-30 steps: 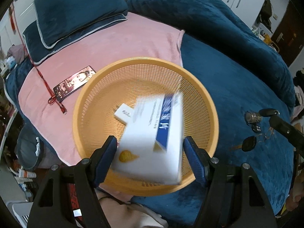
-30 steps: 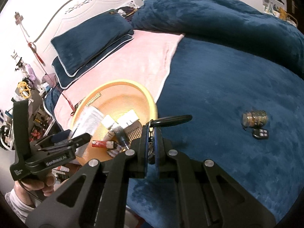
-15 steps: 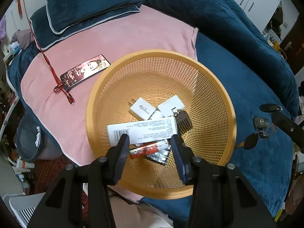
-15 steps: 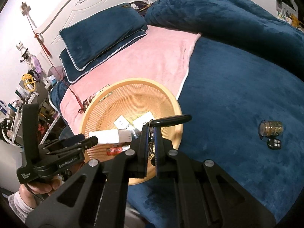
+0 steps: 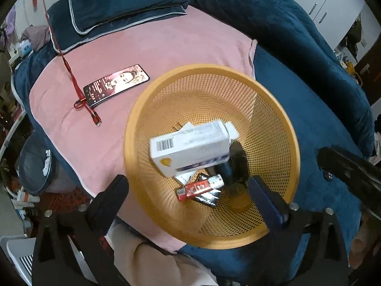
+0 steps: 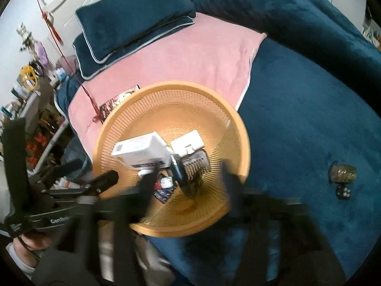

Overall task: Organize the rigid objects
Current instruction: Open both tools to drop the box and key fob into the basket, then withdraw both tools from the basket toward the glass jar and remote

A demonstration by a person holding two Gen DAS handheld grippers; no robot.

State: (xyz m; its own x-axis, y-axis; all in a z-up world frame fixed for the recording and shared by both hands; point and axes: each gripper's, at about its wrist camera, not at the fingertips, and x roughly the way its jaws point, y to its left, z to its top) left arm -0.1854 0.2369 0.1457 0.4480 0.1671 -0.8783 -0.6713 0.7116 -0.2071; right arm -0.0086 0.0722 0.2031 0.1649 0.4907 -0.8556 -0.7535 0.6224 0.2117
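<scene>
Left wrist view: the left gripper [image 5: 188, 190] is spread wide with nothing between its fingers, positioned above the near rim of the orange basket [image 5: 166, 76], which contains the white box [image 5: 190, 147], a red lighter [image 5: 200, 187] and a dark key fob [image 5: 234, 164]. Right wrist view: the right gripper [image 6: 188, 188] appears motion-blurred, spread apart and empty over the basket [image 6: 166, 85]; a small jar [image 6: 343, 172] lies on the blue blanket [image 6: 309, 109] to the right, well apart from the basket.

Two navy pillows [image 5: 123, 2] lie stacked at the head of the bed [image 5: 297, 54], overlapping a pink blanket [image 5: 147, 54].
</scene>
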